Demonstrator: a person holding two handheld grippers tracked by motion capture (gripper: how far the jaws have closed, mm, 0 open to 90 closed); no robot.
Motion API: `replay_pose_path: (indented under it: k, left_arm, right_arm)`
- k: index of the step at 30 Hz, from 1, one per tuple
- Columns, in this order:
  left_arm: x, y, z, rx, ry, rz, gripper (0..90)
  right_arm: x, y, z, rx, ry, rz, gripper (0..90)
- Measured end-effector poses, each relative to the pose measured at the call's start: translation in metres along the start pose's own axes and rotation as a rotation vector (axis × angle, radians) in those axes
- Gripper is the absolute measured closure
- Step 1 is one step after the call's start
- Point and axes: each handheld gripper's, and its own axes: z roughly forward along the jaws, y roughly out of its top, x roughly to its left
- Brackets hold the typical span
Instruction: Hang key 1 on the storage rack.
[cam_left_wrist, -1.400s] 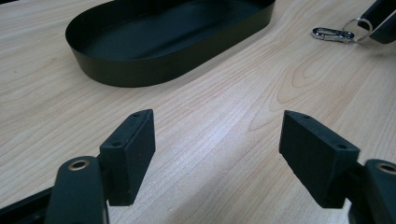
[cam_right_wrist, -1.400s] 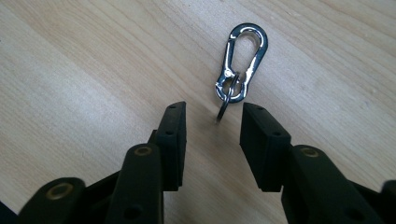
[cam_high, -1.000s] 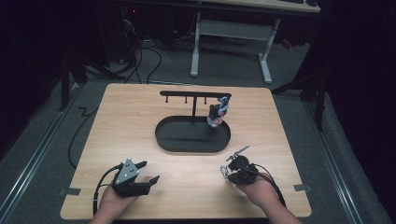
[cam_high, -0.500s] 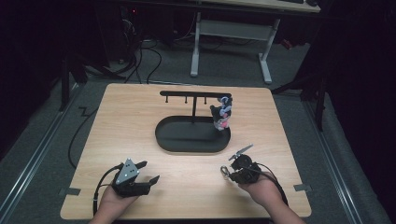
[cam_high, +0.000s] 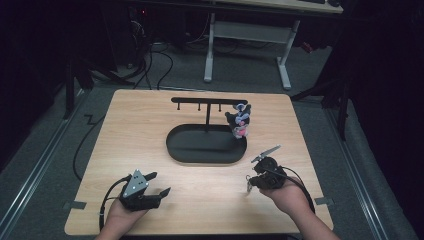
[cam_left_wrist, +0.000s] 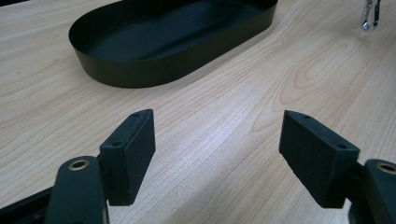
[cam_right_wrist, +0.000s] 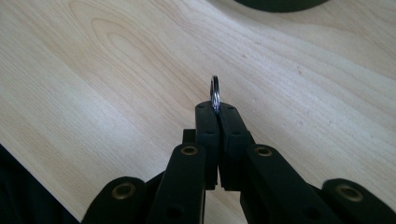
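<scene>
My right gripper (cam_high: 249, 183) is at the front right of the table, shut on a small metal key ring (cam_high: 248, 188). In the right gripper view the ring (cam_right_wrist: 215, 92) sticks up edge-on from between the closed jaws of the gripper (cam_right_wrist: 217, 111), just above the wood. My left gripper (cam_high: 159, 184) rests at the front left, open, with nothing between its pads (cam_left_wrist: 133, 154). Far off in the left gripper view, the ring (cam_left_wrist: 370, 17) hangs at the top right. A black oval tray (cam_high: 200, 159) lies mid-table. A black hook rack (cam_high: 207, 101) stands in it, with a small plush charm (cam_high: 240, 121) hanging at its right end.
The wooden table (cam_high: 125, 130) has bare wood between the tray and both grippers. The tray's near wall (cam_left_wrist: 140, 74) is ahead of the left gripper. A desk frame (cam_high: 245, 45) and cables stand on the dark floor beyond the far edge.
My right gripper has risen a little off the table with the ring still in its jaws. The left gripper has stayed where it was.
</scene>
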Motion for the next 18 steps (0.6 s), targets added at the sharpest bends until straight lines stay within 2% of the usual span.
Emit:
replay_pose_path:
  k: [12,18]
  left_arm:
    - [0.001,-0.001,-0.001,-0.015,-0.009,-0.007,27.6]
    - [0.0,0.0,0.0,-0.022,-0.012,-0.006,27.6]
  right_arm:
    - [-0.003,0.011,-0.01,-0.017,-0.004,-0.01,89.2]
    - [-0.005,0.014,-0.014,-0.023,-0.003,0.002,89.2]
